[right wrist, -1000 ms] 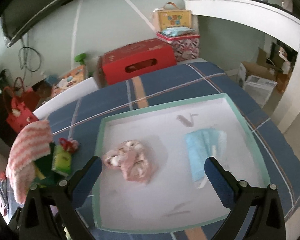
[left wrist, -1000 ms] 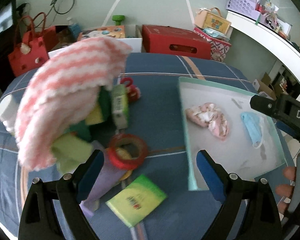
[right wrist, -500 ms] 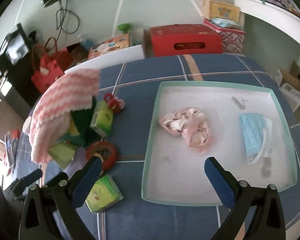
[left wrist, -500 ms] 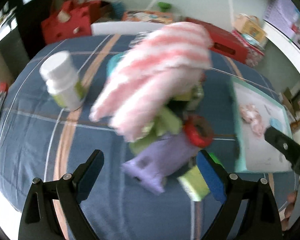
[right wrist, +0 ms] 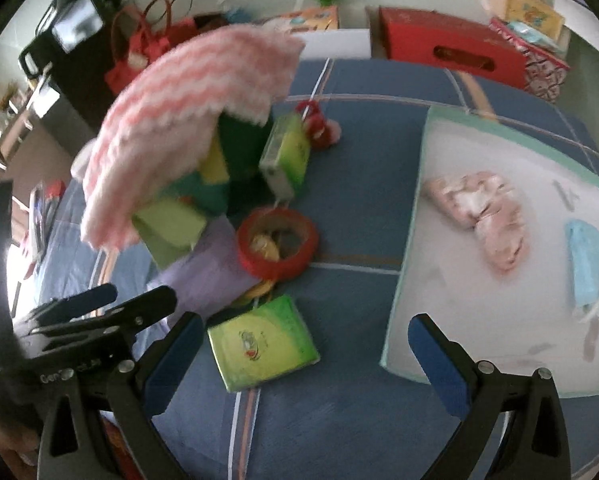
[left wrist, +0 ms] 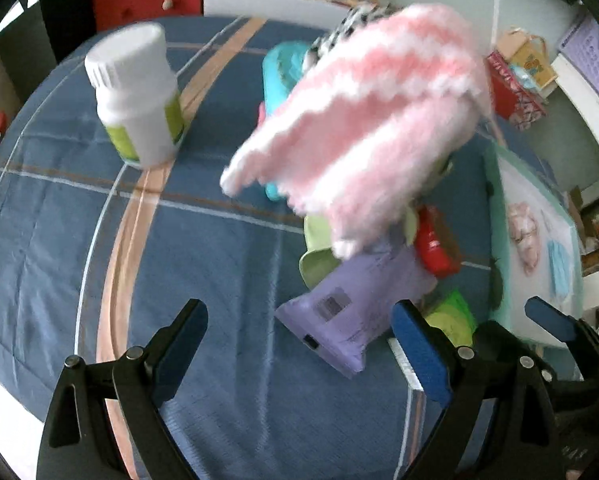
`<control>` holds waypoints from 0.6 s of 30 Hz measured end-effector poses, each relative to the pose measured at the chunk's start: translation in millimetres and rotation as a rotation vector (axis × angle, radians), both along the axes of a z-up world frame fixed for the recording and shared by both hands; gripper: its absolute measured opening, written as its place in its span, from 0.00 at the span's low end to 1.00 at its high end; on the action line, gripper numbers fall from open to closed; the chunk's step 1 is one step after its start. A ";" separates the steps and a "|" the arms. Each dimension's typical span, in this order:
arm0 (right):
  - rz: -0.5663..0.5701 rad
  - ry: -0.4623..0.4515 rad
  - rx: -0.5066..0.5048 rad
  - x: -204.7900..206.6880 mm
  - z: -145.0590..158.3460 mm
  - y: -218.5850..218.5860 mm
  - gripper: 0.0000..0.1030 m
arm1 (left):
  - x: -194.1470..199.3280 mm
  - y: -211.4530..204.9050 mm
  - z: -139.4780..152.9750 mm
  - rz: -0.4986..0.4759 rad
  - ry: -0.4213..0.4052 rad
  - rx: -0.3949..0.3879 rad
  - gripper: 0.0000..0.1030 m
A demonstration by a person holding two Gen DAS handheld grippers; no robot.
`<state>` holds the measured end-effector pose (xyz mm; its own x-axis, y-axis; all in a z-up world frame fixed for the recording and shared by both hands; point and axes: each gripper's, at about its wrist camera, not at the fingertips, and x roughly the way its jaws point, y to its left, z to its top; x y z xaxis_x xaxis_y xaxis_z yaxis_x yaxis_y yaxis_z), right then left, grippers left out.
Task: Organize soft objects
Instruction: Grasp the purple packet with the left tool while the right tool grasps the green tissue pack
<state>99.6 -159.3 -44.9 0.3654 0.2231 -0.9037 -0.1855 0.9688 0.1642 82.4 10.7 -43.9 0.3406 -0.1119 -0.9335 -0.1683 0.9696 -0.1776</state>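
Note:
A pink-and-white striped cloth [left wrist: 363,120] drapes over a pile of items in the middle of the blue table; it also shows in the right wrist view [right wrist: 179,120]. A white tray [right wrist: 507,320] with a mint rim holds a pink crumpled cloth [right wrist: 479,216] and a blue face mask [right wrist: 587,264]. My left gripper [left wrist: 299,336] is open and empty, hovering in front of the pile near a purple pouch [left wrist: 359,304]. My right gripper [right wrist: 303,352] is open and empty above a green tissue pack [right wrist: 263,348].
A white bottle [left wrist: 135,92] stands at the left. The pile holds a red tape ring [right wrist: 277,240], a green box [right wrist: 285,156], green sponges [right wrist: 171,224] and a teal case [left wrist: 283,76]. A red box [right wrist: 451,48] and red bags [right wrist: 139,56] lie beyond the table.
Both grippers swung left: the tray slid to the right edge of both views, and the pile, white bottle and tissue pack came nearer. Both grippers stay open.

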 end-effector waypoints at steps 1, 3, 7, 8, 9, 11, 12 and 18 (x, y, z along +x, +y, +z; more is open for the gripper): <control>0.010 0.013 -0.007 -0.5 -3.3 1.8 1.00 | 1.3 3.2 -3.1 0.005 0.012 -0.009 0.90; 0.023 0.026 -0.013 -2.1 -6.9 3.7 1.00 | 1.5 8.2 -7.9 0.020 0.028 -0.043 0.90; 0.062 0.034 -0.044 -6.9 -11.0 10.1 1.00 | 3.5 16.1 -13.3 0.037 0.037 -0.063 0.90; 0.069 0.034 -0.063 -7.6 -12.0 12.2 1.00 | 5.6 17.3 -14.2 0.038 0.038 -0.071 0.90; 0.080 0.034 -0.082 -9.0 -13.4 14.6 1.00 | 8.7 16.9 -13.8 0.039 0.038 -0.077 0.90; 0.090 0.029 -0.105 -12.1 -14.7 18.5 1.00 | 9.6 19.0 -14.0 0.037 0.036 -0.080 0.90; 0.093 0.027 -0.110 -13.4 -14.6 19.2 1.00 | 8.9 23.4 -14.7 0.033 0.034 -0.074 0.90; 0.117 0.012 -0.109 -18.4 -12.4 26.5 1.00 | 19.8 9.3 -11.9 -0.020 0.025 -0.051 0.90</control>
